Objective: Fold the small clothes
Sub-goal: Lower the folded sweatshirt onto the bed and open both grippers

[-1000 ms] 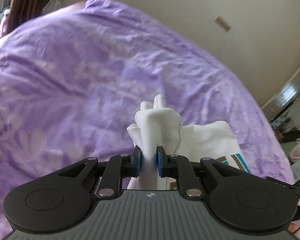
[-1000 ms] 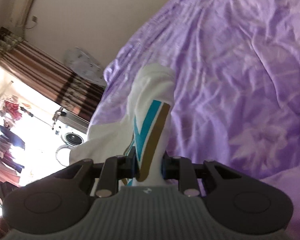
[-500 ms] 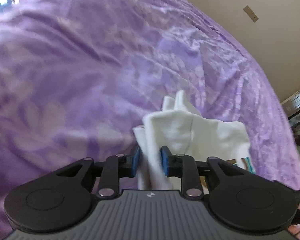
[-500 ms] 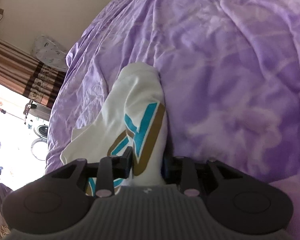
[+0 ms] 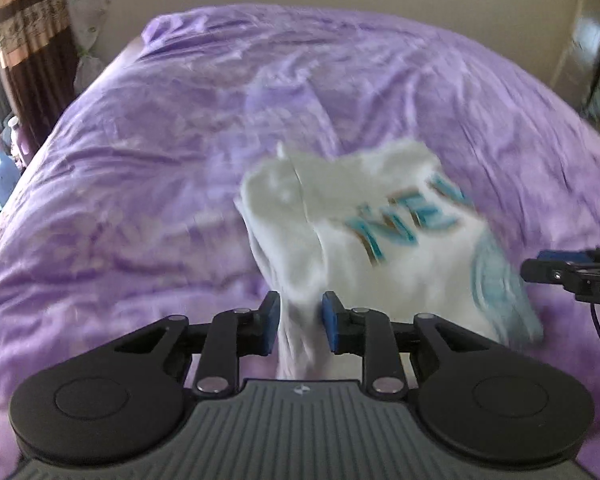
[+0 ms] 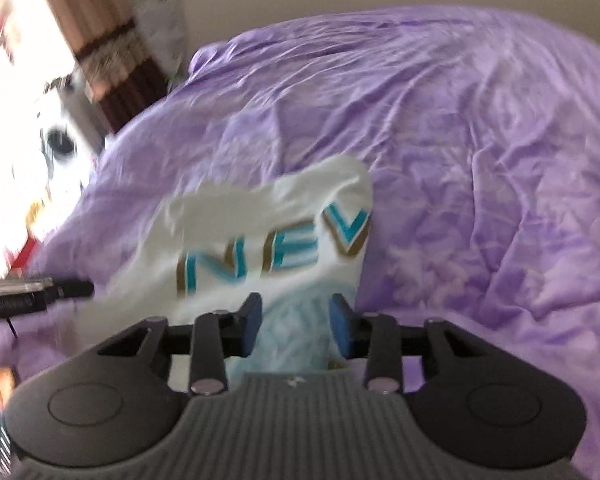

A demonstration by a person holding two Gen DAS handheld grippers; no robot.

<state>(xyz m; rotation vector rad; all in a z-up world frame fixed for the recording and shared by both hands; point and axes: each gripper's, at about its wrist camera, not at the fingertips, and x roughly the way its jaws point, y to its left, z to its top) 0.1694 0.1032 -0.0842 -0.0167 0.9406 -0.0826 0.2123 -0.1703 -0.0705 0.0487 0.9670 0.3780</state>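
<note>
Cloth fills the gap of both grippers. In the left wrist view, the left gripper (image 5: 300, 322) has a bunched fold of the white T-shirt (image 5: 364, 240) between its blue fingers (image 5: 271, 322); both pads press on it, so it pinches the cloth. The jaws have just been closing a little after parting wider. The shirt rises from the fingers toward 1 o'clock, its teal and gold letters turned to the camera, above the purple bedspread (image 5: 140, 160). At 3 o'clock the tip of the right gripper (image 5: 556, 270) reaches in at the shirt's edge. A brown curtain (image 5: 24, 40) hangs at 10 o'clock.

In the right wrist view, the left gripper (image 6: 40, 292) shows at 9 o'clock, beside the shirt's (image 6: 268, 224) left edge. The right gripper (image 6: 296, 322) has the shirt's pale blue printed part between its fingers (image 6: 342, 326), which stand moderately apart; blur hides whether the pads press on it. Its jaws too have just been closing slightly. The shirt spreads up toward 11 o'clock over the bedspread (image 6: 480, 160).
</note>
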